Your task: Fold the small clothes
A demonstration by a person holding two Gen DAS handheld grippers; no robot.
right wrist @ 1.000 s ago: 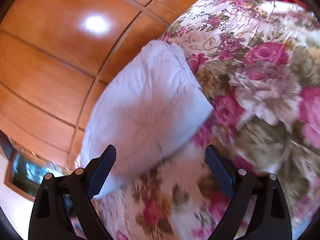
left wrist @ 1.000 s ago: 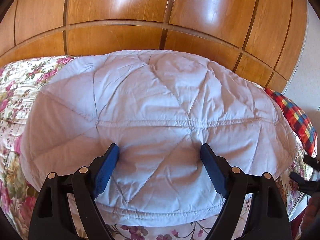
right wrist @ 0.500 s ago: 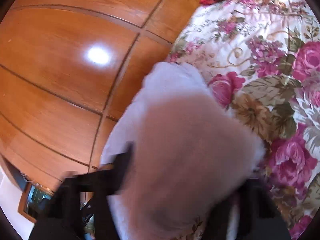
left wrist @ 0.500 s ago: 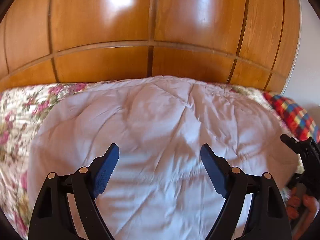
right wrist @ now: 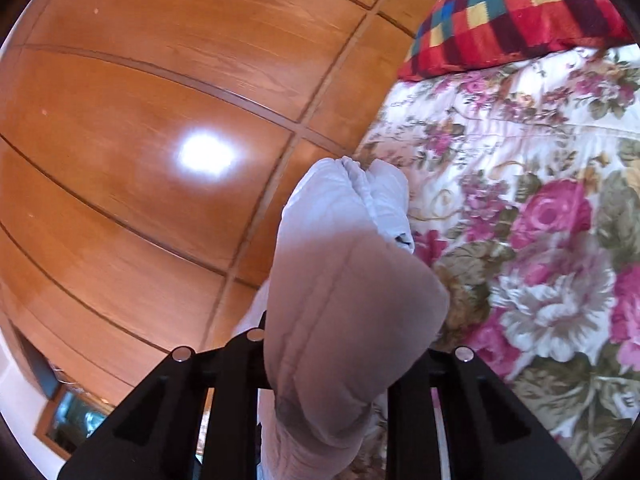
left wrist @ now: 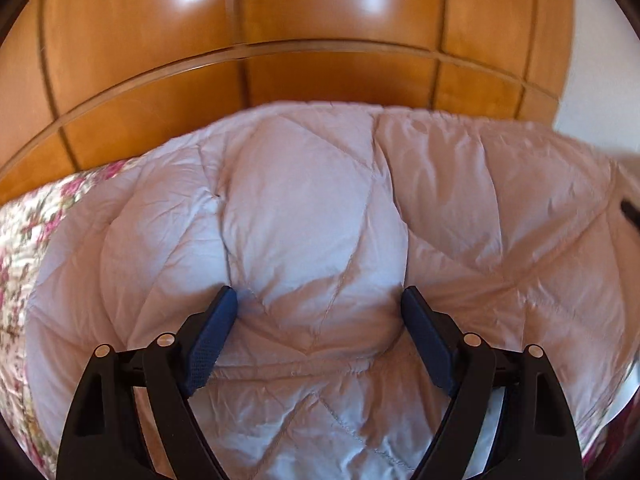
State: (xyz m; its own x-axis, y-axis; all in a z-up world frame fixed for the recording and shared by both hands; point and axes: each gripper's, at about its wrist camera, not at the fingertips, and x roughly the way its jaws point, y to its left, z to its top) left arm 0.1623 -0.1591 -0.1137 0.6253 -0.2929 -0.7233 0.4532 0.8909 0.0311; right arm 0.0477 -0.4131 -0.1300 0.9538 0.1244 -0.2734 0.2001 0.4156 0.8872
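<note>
One bed (right wrist: pixel 560 184) under a floral cover carries one pale quilted garment (left wrist: pixel 312 216), spread flat, presumably for folding; one plaid pillow (right wrist: pixel 520 12) lies beyond it. Two tools: left hand-held gripper (left wrist: pixel 318 316) wide, straddling a puffed ridge of the garment's near part. Right hand-held gripper (right wrist: pixel 332 364) closing on the garment's bunched edge, likely to carry it over.

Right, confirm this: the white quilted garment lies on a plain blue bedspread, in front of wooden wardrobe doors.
Not quite. The bedspread is floral, pink roses on cream, not plain blue, as the right wrist view shows. The white quilted garment does lie on it, in front of wooden wardrobe doors.
</note>
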